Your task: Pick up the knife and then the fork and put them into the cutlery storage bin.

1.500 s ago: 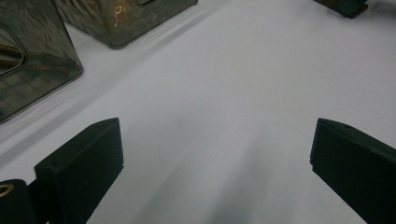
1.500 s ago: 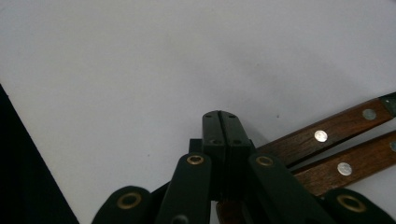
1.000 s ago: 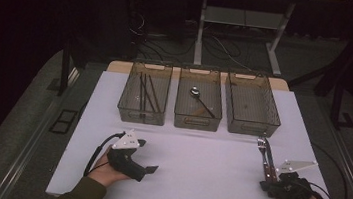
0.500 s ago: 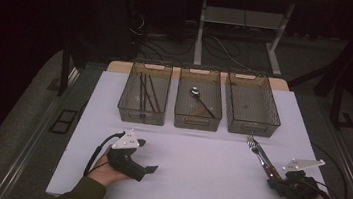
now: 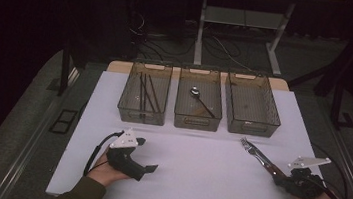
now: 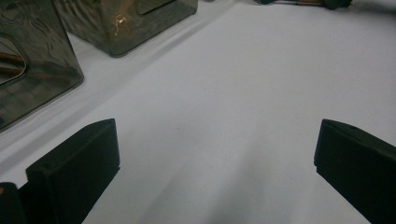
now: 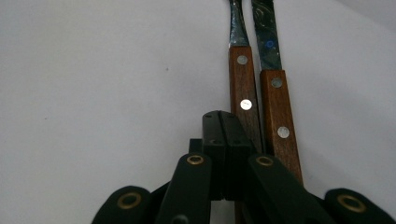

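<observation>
Right gripper (image 5: 276, 174), clenched at five o'clock on two wood-handled steel forks (image 7: 259, 100) held side by side; one could slip free during lifting.

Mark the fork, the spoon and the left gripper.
fork (image 5: 246, 145), high view, on the tines
spoon (image 5: 194, 91), high view, on the bowl, middle bin
left gripper (image 6: 215, 154), left gripper view, midway between the open jaws

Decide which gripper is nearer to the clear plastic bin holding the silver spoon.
Left. The left gripper sits on the white table just below and left of the middle spoon bin; the right gripper, by the wooden-handled fork, lies farther off to the bin's lower right.
</observation>
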Tool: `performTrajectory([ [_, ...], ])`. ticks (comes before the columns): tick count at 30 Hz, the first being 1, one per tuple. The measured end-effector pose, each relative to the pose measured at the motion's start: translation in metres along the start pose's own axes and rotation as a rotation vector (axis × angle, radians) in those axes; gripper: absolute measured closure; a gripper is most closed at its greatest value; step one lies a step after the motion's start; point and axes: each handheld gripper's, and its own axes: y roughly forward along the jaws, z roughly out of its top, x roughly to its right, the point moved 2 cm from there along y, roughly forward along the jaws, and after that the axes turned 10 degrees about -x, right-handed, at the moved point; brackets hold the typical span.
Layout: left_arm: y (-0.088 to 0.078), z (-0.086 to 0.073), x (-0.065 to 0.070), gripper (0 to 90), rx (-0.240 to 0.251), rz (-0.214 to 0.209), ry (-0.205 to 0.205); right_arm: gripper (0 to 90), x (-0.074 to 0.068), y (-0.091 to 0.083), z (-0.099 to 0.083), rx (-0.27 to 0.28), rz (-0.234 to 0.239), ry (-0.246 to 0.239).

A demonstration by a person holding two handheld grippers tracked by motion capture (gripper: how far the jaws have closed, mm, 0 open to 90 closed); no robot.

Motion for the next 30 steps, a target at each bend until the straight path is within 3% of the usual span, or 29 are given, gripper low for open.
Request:
performTrajectory([
  [15, 0.001, 0.0, 0.001, 0.0, -0.007, -0.003, 0.003, 89.5, 0.009, -0.001, -0.002, 0.019, -0.029, 0.019],
  [19, 0.001, 0.0, 0.001, 0.0, -0.005, -0.004, 0.004, 84.0, 0.009, -0.008, -0.001, 0.047, -0.023, 0.023],
  [26, 0.002, 0.0, 0.002, 0.0, -0.005, -0.003, -0.001, 64.4, 0.012, -0.02, 0.01, 0.066, -0.005, -0.001],
  [30, 0.002, 0.0, 0.002, 0.0, -0.006, -0.002, -0.002, 64.5, 0.016, -0.02, 0.024, 0.064, 0.0, -0.029],
])
